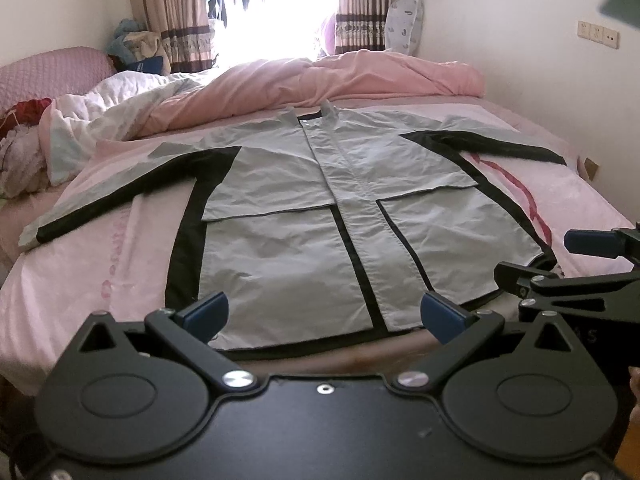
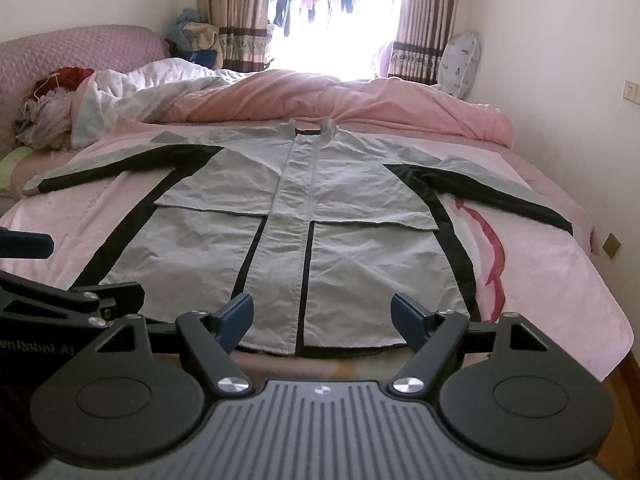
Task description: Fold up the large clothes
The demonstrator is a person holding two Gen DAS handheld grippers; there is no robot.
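I see a pale grey fabric jacket with black side panels and black sleeve stripes [image 1: 304,216] spread flat, front up, on a bed covered by a pink printed sheet [image 1: 120,248]. Its stand-up collar points to twelve o'clock, toward the bright window with striped brown curtains [image 1: 176,12], and its hem lies at six o'clock along the near edge of the bed. Both sleeves are stretched outward, one toward nine o'clock, the other toward three o'clock.

My left gripper [image 1: 324,314], black-armed with blue pads, hovers just before the hem with its jaws spread wide and nothing between them. My right gripper [image 2: 322,320], of the same make, hangs beside it at the hem's right half, likewise released and empty; from the left wrist camera I see it at three o'clock. Neither touches the cloth, as far as I can tell.

Beyond the collar, at twelve o'clock, a rumpled pink quilt [image 1: 340,80] lies across the bed, with a white crumpled cover [image 1: 112,108] at ten o'clock. A white patterned cushion [image 2: 460,64] leans in the far corner at one o'clock.
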